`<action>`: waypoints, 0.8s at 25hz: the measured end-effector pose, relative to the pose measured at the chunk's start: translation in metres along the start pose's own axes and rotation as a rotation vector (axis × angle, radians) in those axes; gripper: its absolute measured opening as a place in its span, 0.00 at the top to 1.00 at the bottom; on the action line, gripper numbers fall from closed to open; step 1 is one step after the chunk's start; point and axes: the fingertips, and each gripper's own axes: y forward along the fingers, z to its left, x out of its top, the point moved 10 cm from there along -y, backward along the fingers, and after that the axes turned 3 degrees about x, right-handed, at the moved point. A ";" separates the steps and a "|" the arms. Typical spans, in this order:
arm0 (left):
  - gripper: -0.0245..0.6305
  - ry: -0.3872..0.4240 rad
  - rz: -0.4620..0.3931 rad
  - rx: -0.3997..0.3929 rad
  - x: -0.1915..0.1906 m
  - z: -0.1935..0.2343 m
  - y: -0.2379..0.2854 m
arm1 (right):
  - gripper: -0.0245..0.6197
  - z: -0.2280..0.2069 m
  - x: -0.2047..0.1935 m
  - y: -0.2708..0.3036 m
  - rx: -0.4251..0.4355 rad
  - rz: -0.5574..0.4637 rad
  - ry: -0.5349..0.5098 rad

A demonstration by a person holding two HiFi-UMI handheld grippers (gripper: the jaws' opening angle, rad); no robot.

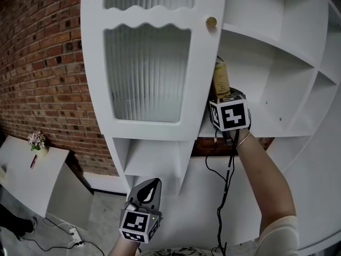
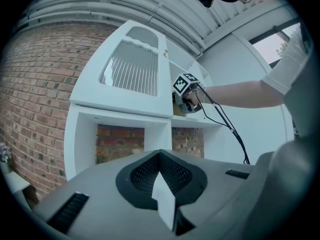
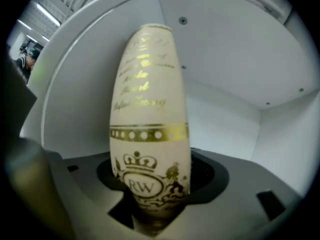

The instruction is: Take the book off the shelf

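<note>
The book (image 3: 150, 109) stands upright in a compartment of the white shelf (image 1: 266, 52), right of centre in the head view. Its cream spine has gold script, a dotted gold band and a crown over "RW". The right gripper (image 3: 155, 204) clamps its lower spine. At the bottom of the frame, the left gripper (image 2: 159, 156) has its jaws together.

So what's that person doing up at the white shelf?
A person is taking a book off the white shelf. The right hand-held gripper is clamped on the cream and gold book, which stands upright in its compartment. The left hand-held gripper hangs low, shut, away from the shelf.
</note>
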 end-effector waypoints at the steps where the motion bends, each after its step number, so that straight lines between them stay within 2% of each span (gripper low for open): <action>1: 0.95 0.002 0.002 0.005 -0.001 0.001 -0.001 | 0.50 0.001 0.001 0.001 -0.004 0.004 0.002; 5: 0.95 0.002 0.007 0.020 -0.001 0.002 -0.006 | 0.60 -0.001 0.002 0.000 -0.048 0.001 -0.010; 13: 0.95 0.003 0.024 0.030 -0.004 -0.015 -0.027 | 0.61 -0.005 -0.006 -0.027 0.008 -0.073 0.030; 20: 0.95 0.018 0.033 0.037 0.003 -0.049 -0.047 | 0.61 -0.026 -0.020 -0.096 0.004 -0.204 0.101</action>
